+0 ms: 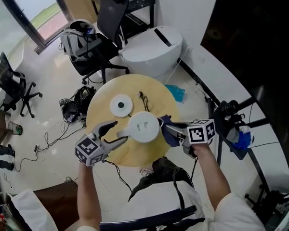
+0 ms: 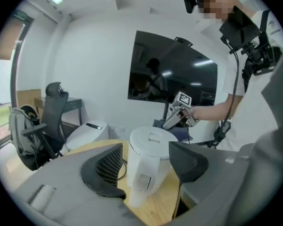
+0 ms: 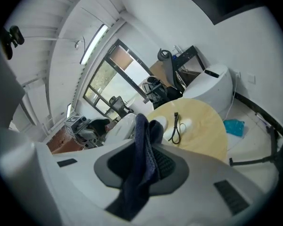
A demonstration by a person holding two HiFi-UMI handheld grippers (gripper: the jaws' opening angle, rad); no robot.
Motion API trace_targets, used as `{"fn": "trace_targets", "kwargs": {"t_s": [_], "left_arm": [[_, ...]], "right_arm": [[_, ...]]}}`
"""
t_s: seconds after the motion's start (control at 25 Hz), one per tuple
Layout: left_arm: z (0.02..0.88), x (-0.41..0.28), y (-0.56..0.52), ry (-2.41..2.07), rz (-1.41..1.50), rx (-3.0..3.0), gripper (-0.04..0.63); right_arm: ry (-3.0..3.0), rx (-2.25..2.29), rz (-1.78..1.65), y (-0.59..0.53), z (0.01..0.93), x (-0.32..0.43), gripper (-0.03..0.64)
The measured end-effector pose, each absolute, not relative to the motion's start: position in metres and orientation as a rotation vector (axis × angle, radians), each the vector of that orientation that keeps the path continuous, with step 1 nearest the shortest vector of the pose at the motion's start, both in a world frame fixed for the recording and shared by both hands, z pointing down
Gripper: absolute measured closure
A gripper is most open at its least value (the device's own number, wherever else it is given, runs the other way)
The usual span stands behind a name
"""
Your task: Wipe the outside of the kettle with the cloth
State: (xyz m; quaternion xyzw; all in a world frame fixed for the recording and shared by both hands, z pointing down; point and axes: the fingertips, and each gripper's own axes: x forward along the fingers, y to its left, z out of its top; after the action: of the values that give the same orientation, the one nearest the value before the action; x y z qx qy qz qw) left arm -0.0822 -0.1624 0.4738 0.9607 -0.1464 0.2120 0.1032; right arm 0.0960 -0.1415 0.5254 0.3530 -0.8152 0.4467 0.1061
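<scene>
A white kettle (image 1: 144, 126) stands near the front of a round wooden table (image 1: 101, 110), off its white base (image 1: 120, 105). My left gripper (image 1: 118, 132) is open just left of the kettle, one jaw on each side of the handle and neither touching it. In the left gripper view the kettle (image 2: 148, 164) sits between and just beyond the spread jaws of the left gripper (image 2: 146, 166). My right gripper (image 1: 169, 128) is shut on a dark blue cloth (image 1: 166, 134) against the kettle's right side. In the right gripper view the cloth (image 3: 141, 173) hangs between the closed jaws.
A black cable (image 1: 143, 98) lies on the table behind the kettle. Beyond the table are a black office chair (image 1: 108, 18), a white rounded unit (image 1: 151, 49), a blue item on the floor (image 1: 176, 93) and tangled cables (image 1: 74, 105). A black stand (image 1: 231, 114) is at right.
</scene>
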Motion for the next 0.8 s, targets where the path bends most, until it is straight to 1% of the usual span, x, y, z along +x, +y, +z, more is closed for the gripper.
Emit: {"fn": "trace_targets", "kwargs": {"t_s": [0.08, 0.16, 0.2, 0.24, 0.4, 0.44, 0.48, 0.52, 0.8], "left_arm": [[0.459, -0.085, -0.162, -0.578, 0.601, 2.845, 0.339], [0.448, -0.085, -0.159, -0.771, 0.604, 2.822, 0.484], [0.445, -0.082, -0.155, -0.847, 0.594, 2.799, 0.544], [0.442, -0.076, -0.149, -0.891, 0.572, 2.774, 0.563], [0.450, -0.059, -0.135, -1.043, 0.453, 2.604, 0.558], [0.456, -0.057, -0.135, -1.095, 0.432, 2.537, 0.540], [0.463, -0.057, -0.135, -1.142, 0.416, 2.472, 0.476], [0.469, -0.057, -0.134, -1.191, 0.407, 2.414, 0.453], [0.468, -0.069, -0.134, -1.635, 0.426, 2.115, 0.452]], "right_arm": [[-2.396, 1.036, 1.279, -0.143, 0.524, 0.098, 0.534], [-2.395, 1.038, 1.236, -0.146, 0.523, 0.102, 0.534], [-2.399, 1.038, 1.222, -0.148, 0.522, 0.105, 0.534], [-2.404, 1.033, 1.213, -0.151, 0.521, 0.107, 0.535], [-2.437, 0.909, 1.199, -0.172, 0.521, 0.108, 0.534], [-2.450, 0.858, 1.209, -0.177, 0.522, 0.107, 0.534], [-2.465, 0.805, 1.226, -0.181, 0.523, 0.106, 0.534], [-2.482, 0.750, 1.246, -0.184, 0.522, 0.104, 0.534], [-2.539, 0.351, 1.241, -0.208, 0.513, 0.083, 0.534]]}}
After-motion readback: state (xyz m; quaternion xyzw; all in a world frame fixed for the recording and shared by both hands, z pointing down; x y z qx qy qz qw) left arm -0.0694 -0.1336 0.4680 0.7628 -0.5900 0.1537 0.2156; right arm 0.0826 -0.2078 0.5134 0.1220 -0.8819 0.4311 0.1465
